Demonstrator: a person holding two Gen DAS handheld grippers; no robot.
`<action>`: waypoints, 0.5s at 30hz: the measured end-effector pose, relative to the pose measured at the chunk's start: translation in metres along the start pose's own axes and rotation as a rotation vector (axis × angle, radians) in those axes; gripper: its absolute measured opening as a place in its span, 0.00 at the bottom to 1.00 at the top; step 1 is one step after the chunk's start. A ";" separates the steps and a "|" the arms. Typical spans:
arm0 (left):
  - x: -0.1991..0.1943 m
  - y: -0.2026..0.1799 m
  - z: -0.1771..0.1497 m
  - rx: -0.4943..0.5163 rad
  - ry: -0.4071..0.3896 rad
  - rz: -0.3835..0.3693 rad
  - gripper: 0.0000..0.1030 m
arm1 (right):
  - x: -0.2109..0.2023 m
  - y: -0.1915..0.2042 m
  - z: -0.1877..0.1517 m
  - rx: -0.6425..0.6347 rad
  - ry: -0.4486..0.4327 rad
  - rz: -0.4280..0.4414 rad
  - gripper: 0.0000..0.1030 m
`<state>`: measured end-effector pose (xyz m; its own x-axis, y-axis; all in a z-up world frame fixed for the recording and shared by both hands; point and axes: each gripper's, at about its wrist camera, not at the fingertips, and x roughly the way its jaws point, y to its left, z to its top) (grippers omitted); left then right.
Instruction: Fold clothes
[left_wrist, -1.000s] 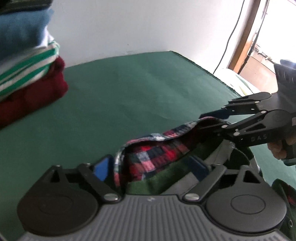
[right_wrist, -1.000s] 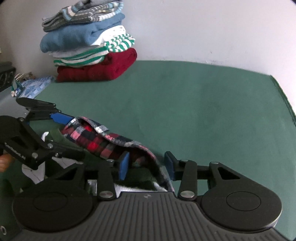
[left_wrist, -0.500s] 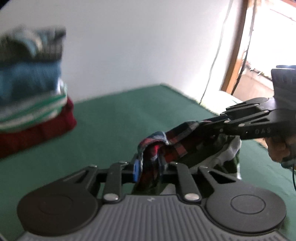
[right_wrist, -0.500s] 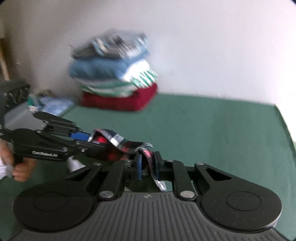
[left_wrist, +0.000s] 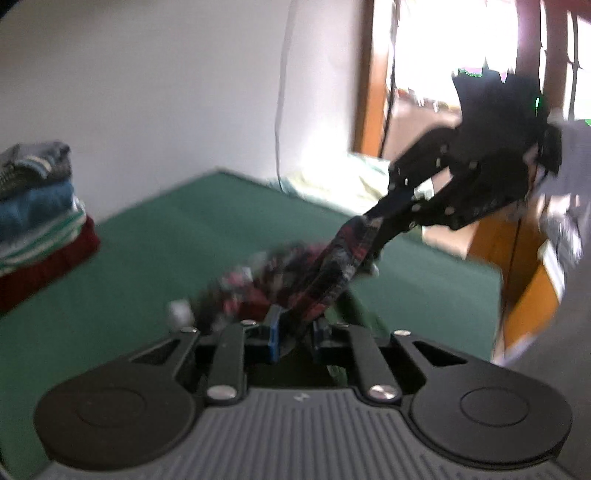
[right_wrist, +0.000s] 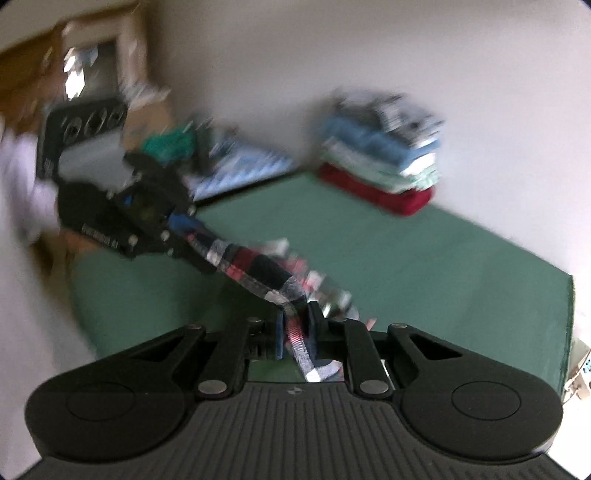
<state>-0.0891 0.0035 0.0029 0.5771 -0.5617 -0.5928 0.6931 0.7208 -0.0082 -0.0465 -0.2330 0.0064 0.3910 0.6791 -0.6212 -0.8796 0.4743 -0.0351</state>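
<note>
Plaid cloth (left_wrist: 325, 266), soft and checked in red, navy and white, is stretched between both claws above the green surface (left_wrist: 166, 258), probably so that it can be shaken flat before folding. One edge is clenched by the left claw (left_wrist: 295, 334), whose jaws are closing on it; the other is pinched in the right claw (right_wrist: 297, 328). Folded knits (right_wrist: 384, 162) are stacked against the wall.

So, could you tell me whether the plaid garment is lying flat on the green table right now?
No, the plaid garment hangs stretched in the air between the left gripper and the right gripper, above the green table.
</note>
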 end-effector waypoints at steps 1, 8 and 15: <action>0.002 -0.007 -0.008 0.012 0.022 0.006 0.10 | 0.005 0.011 -0.007 -0.042 0.031 0.002 0.11; 0.047 -0.025 -0.047 0.180 0.119 0.098 0.10 | 0.068 0.056 -0.058 -0.270 0.178 -0.073 0.11; 0.056 -0.035 -0.061 0.343 0.139 0.142 0.11 | 0.071 0.055 -0.056 -0.247 0.199 -0.081 0.24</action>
<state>-0.1071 -0.0283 -0.0789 0.6301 -0.3887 -0.6722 0.7282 0.5965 0.3375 -0.0821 -0.1905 -0.0836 0.4232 0.5105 -0.7486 -0.8964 0.3559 -0.2641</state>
